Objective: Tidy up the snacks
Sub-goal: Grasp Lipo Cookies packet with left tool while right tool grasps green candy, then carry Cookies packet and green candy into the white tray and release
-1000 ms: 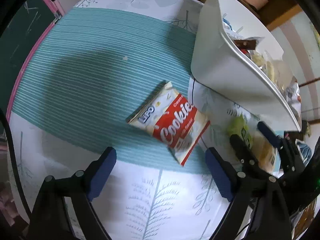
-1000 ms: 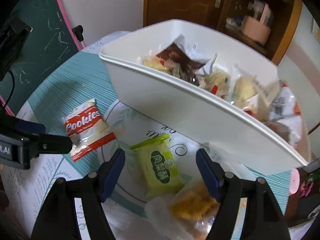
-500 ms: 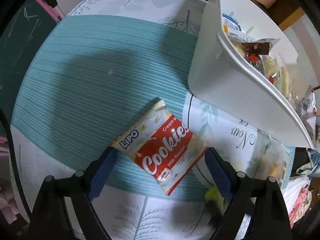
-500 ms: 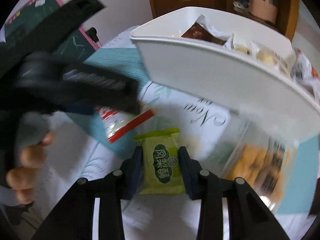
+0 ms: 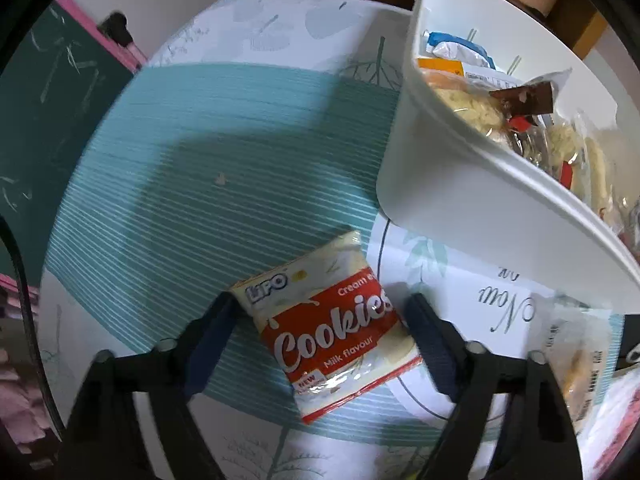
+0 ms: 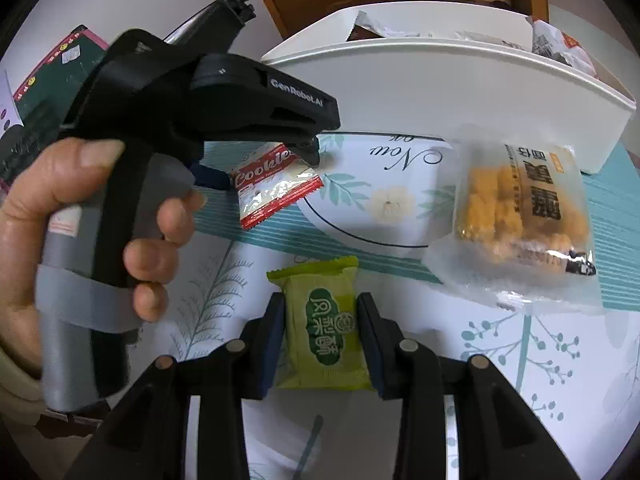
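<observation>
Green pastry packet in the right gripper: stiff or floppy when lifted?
Green pastry packet looks puffy and block-shaped, so likely keeps its shape. The right gripper pinches its sides; glossy film may slip. Crimped ends probably flex.

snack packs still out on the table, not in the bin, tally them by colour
red and white cookies pack: 1
green pack: 1
clear pack of yellow snacks: 1
total: 3
</observation>
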